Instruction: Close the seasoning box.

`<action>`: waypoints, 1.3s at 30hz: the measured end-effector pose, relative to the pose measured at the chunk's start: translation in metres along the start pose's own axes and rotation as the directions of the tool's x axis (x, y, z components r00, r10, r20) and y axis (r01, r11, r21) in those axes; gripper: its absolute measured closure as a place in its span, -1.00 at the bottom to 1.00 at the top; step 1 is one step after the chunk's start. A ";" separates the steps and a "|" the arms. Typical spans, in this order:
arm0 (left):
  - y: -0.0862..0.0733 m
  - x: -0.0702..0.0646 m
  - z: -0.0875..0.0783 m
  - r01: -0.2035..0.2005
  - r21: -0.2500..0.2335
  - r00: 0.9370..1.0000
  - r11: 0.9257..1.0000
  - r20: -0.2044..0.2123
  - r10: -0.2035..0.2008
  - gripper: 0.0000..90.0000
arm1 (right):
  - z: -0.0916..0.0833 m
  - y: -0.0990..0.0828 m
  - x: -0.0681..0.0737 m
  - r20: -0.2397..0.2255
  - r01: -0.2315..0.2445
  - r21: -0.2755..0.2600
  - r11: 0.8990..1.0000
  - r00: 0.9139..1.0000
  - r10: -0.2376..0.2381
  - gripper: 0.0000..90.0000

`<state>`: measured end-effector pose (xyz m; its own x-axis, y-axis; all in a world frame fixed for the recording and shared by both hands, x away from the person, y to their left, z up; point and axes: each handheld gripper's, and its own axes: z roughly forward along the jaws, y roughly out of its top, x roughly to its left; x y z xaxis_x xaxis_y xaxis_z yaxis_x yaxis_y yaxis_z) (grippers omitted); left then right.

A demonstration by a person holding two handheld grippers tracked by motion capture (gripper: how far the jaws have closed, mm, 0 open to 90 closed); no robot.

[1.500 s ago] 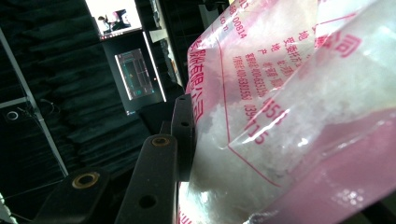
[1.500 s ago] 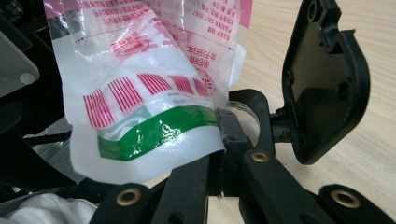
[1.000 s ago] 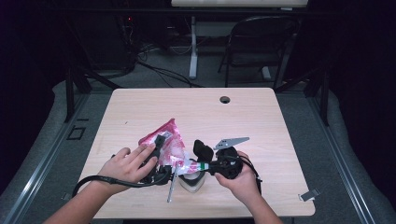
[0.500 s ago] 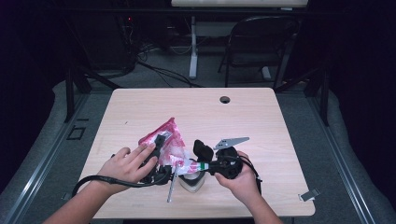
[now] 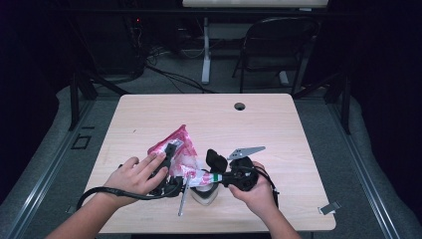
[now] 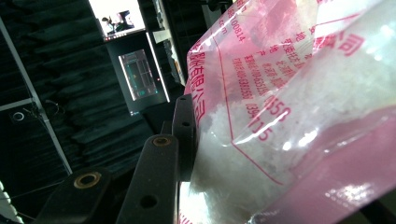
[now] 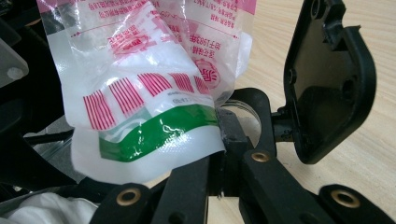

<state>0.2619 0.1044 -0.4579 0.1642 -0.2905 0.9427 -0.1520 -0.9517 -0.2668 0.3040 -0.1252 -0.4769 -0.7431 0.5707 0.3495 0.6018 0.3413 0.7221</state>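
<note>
A pink-and-clear plastic bag (image 5: 180,149) of white crystals is held up over the near part of the table. My left gripper (image 5: 169,160) is shut on its upper side; one black finger (image 6: 184,135) presses the bag (image 6: 289,116), and the other is hidden behind it. My right gripper (image 5: 217,177) is shut on the bag's lower, green-striped edge (image 7: 154,135), pinched between the jaws (image 7: 219,135). Under that edge stands a white container (image 5: 204,195) with a black hinged lid (image 7: 327,79) standing open.
A thin metal stick (image 5: 182,203) leans at the container's left. The wooden table (image 5: 278,129) has a cable hole (image 5: 240,106) at the back and a small clip (image 5: 329,208) near its right front corner. A chair (image 5: 278,45) stands beyond it.
</note>
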 end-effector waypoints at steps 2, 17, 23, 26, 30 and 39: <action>0.000 0.000 0.000 0.008 0.001 1.000 1.000 0.009 -0.008 0.65 | 0.000 0.000 0.000 0.001 -0.002 -0.001 1.000 1.000 0.002 1.00; 0.003 0.005 -0.001 0.002 -0.002 1.000 1.000 0.001 -0.002 0.65 | 0.003 -0.002 0.000 0.006 0.001 0.015 1.000 1.000 -0.001 1.00; 0.004 0.006 -0.001 0.001 -0.008 1.000 1.000 -0.004 -0.001 0.65 | 0.003 -0.002 0.000 0.006 0.002 0.019 1.000 1.000 -0.002 1.00; 0.005 0.005 -0.002 -0.006 -0.008 1.000 1.000 -0.002 0.006 0.65 | 0.003 -0.002 0.000 0.011 0.002 0.020 1.000 1.000 -0.002 1.00; 0.006 0.006 -0.001 -0.009 -0.013 1.000 1.000 -0.008 0.009 0.65 | 0.002 -0.003 0.000 0.017 0.003 0.022 1.000 1.000 -0.003 1.00; 0.008 0.003 0.000 -0.002 -0.016 1.000 1.000 0.013 0.002 0.65 | 0.002 -0.003 -0.001 0.025 0.002 0.027 1.000 1.000 -0.002 1.00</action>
<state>0.2609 0.0962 -0.4572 0.1765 -0.2939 0.9394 -0.1675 -0.9494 -0.2656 0.3036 -0.1252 -0.4805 -0.7370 0.5883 0.3327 0.6082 0.3626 0.7061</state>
